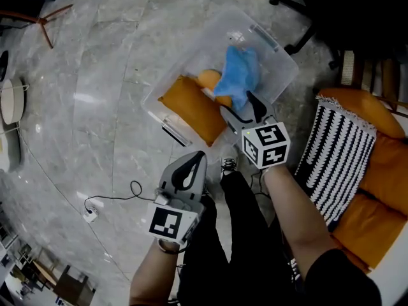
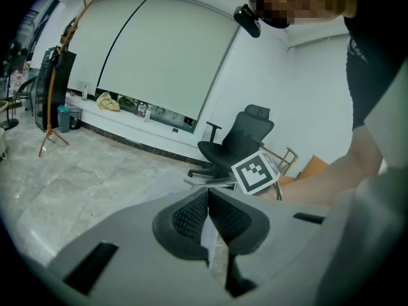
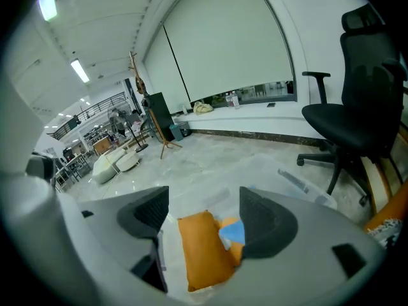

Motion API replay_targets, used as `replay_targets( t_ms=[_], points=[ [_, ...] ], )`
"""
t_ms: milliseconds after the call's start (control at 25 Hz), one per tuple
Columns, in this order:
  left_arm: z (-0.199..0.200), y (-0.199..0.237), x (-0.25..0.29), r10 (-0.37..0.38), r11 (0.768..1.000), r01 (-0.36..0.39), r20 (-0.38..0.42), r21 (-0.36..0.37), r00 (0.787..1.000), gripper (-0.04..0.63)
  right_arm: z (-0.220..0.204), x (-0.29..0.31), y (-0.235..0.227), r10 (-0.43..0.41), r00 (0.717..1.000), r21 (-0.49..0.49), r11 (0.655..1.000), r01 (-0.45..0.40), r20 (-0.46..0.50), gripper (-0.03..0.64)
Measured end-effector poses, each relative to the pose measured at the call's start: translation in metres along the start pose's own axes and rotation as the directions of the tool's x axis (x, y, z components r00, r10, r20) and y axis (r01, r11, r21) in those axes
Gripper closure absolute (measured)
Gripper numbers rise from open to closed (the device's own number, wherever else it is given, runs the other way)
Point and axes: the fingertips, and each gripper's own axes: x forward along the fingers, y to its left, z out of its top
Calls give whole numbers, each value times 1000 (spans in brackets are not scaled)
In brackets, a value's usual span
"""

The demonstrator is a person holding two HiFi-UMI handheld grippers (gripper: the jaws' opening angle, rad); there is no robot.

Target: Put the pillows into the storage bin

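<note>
A clear plastic storage bin [image 1: 275, 48] stands on the marble floor. Inside it an orange pillow [image 1: 192, 109] leans at the near left, with a blue pillow [image 1: 242, 74] and another orange one [image 1: 209, 78] behind it. My right gripper [image 1: 245, 108] hovers just above the bin's near edge, its jaws open and nothing between them; through them I see the orange pillow [image 3: 202, 250] and the blue one [image 3: 233, 232]. My left gripper [image 1: 192, 163] hangs lower left of the bin, shut and empty, its pads [image 2: 192, 217] pressed together.
An orange sofa [image 1: 384, 164] with a black-and-white striped pillow [image 1: 339, 162] sits at the right. A black office chair [image 3: 357, 116] stands beyond the bin. A cable and plug [image 1: 90, 214] lie on the floor at the left.
</note>
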Motion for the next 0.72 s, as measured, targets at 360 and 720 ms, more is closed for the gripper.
replay_targets(
  t_ms=[360,720],
  points=[
    [44,-23,-34,-41,997,39,34,61,999,589,53,-51,39,10,997,-22,1000,-9,73,258],
    [125,-79,-109,-132,976,107,124,192,983,588,130,-173,116,13,976,-85,996,6,219,258]
  ],
)
